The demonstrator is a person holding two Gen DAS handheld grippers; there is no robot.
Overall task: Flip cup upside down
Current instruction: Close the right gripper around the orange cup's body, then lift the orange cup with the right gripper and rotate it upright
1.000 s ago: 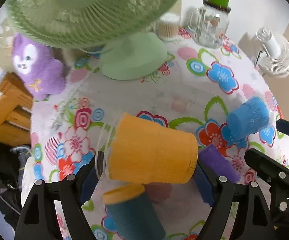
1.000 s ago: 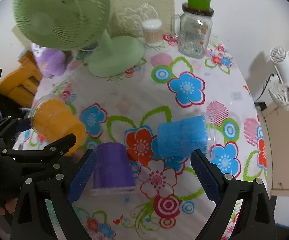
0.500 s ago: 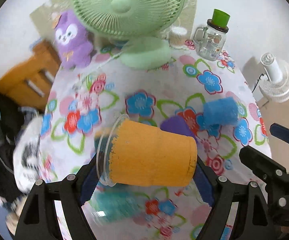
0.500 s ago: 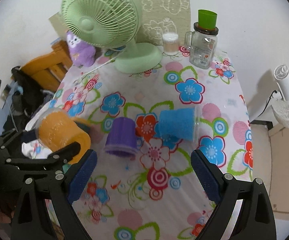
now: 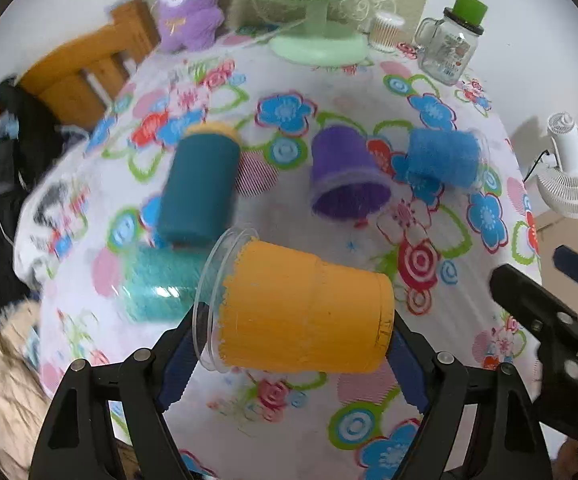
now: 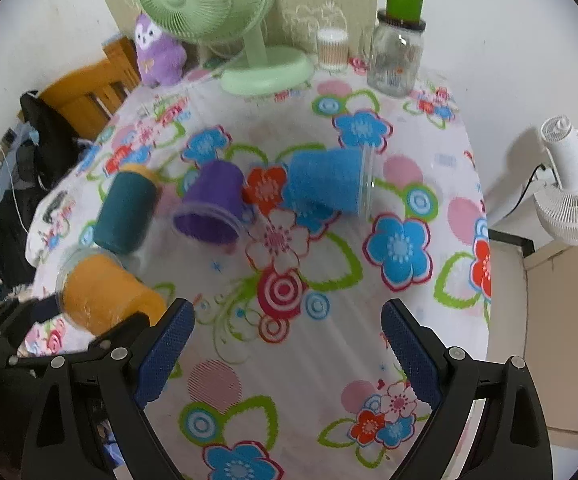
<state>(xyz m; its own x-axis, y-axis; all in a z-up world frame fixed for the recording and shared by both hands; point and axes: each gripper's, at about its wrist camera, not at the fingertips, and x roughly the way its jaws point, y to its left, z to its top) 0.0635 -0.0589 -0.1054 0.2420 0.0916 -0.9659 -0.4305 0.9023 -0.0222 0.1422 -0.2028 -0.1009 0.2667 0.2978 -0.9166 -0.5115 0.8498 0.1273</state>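
Observation:
My left gripper point(image 5: 289, 354) is shut on an orange cup point(image 5: 303, 312) with a clear rim. It holds the cup on its side, mouth to the left, above the floral table. The same cup point(image 6: 101, 294) shows at lower left in the right wrist view. My right gripper point(image 6: 287, 354) is open and empty above the table's near part. A purple cup point(image 6: 213, 204), a blue cup point(image 6: 327, 186) and a dark teal cup point(image 6: 125, 208) lie on the cloth. A light teal cup point(image 5: 161, 284) lies beside the orange one.
A green fan point(image 6: 225, 20), a purple plush point(image 6: 157, 52), a glass jar with a green lid point(image 6: 397, 52) and a small holder point(image 6: 331, 48) stand at the table's far edge. A white fan point(image 6: 573, 188) stands off to the right. A wooden chair point(image 6: 89, 88) is at left.
Both grippers have pulled back and risen, so more of the table shows. The orange cup stays held on its side in the left gripper.

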